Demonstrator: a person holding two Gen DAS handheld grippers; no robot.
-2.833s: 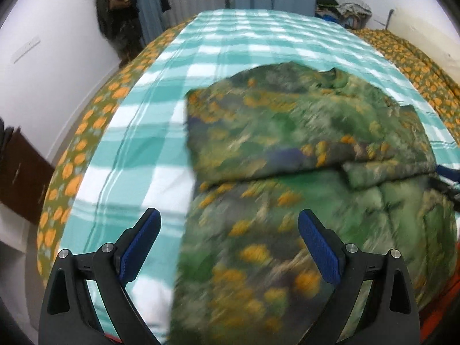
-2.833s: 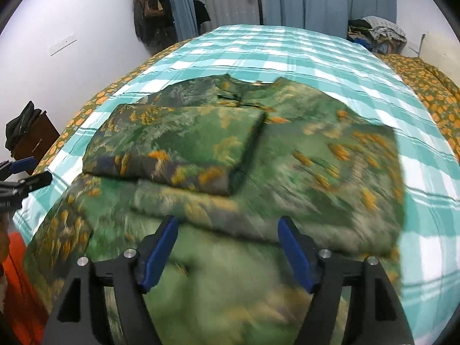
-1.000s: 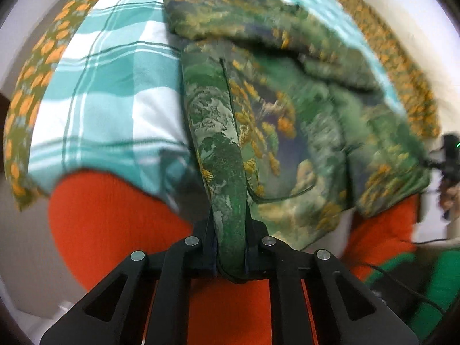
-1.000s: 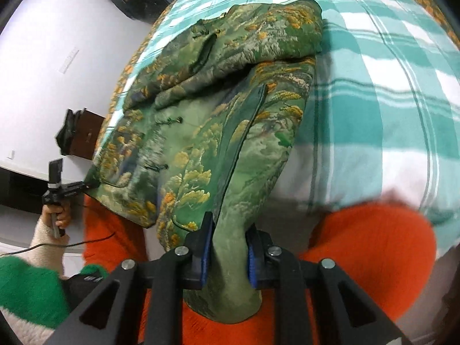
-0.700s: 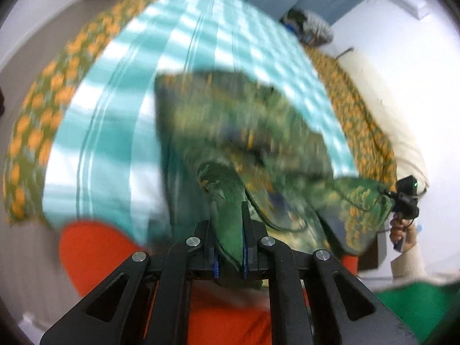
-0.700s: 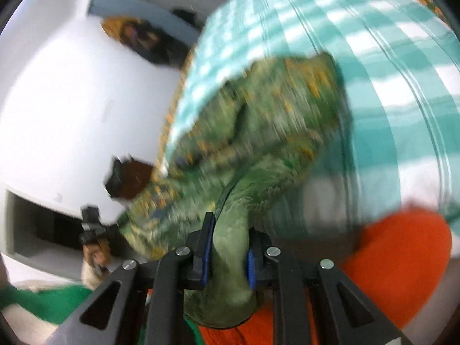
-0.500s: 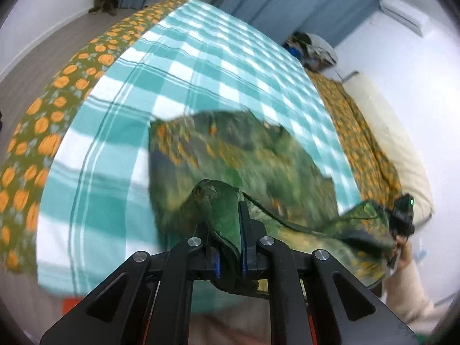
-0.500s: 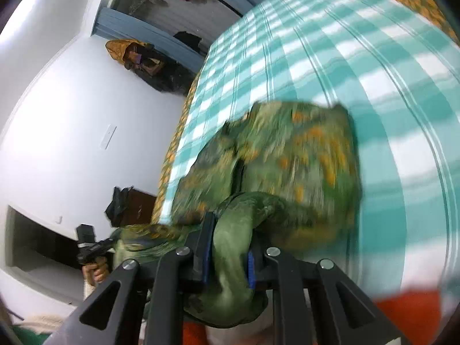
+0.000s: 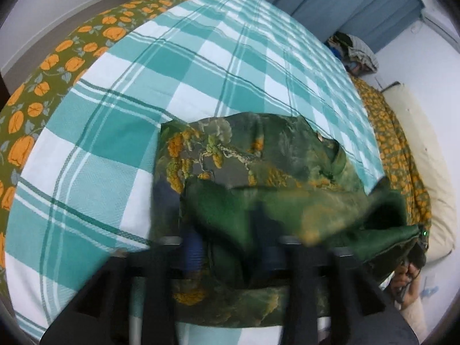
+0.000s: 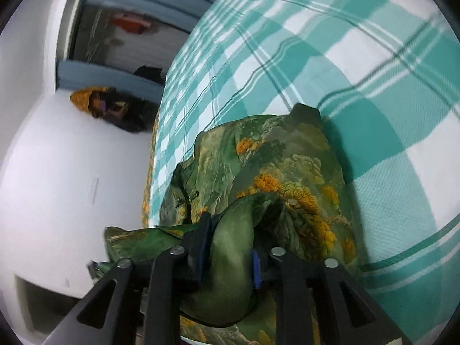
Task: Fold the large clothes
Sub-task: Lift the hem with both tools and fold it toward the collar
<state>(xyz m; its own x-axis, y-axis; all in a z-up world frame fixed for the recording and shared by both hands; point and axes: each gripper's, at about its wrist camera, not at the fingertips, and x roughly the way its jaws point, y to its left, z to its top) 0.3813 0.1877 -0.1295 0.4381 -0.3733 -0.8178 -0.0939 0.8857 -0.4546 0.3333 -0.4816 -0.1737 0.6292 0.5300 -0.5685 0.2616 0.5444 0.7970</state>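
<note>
The garment (image 9: pixel 253 155) is a glossy green piece printed with orange blossoms, pine boughs and grey-green landscape. It lies folded on the bed, its lower half doubled up over the upper half in a loose, puffed roll nearest both cameras. In the left wrist view its far edge sits at about 12 o'clock from the fingers, a small collar opening at 2 o'clock.

The left gripper (image 9: pixel 230 254) points steeply down; its fingers (image 9: pixel 193 254) have just been opening, and cloth still drapes between the blurred blue pads, no longer pinched. The right gripper (image 10: pixel 228 254) is rolled to one side, its fingers (image 10: pixel 202 244) also just easing apart, with a thick green fold bunched between them and touching both pads. A hand (image 9: pixel 406 283) shows at 4 o'clock in the left view.

The bed (image 9: pixel 120 92) carries a teal-and-white checked sheet over an olive cover with orange flowers (image 9: pixel 43 66). Blue curtains (image 9: pixel 339 3) hang at 1 o'clock, white walls (image 10: pixel 43 158) around.
</note>
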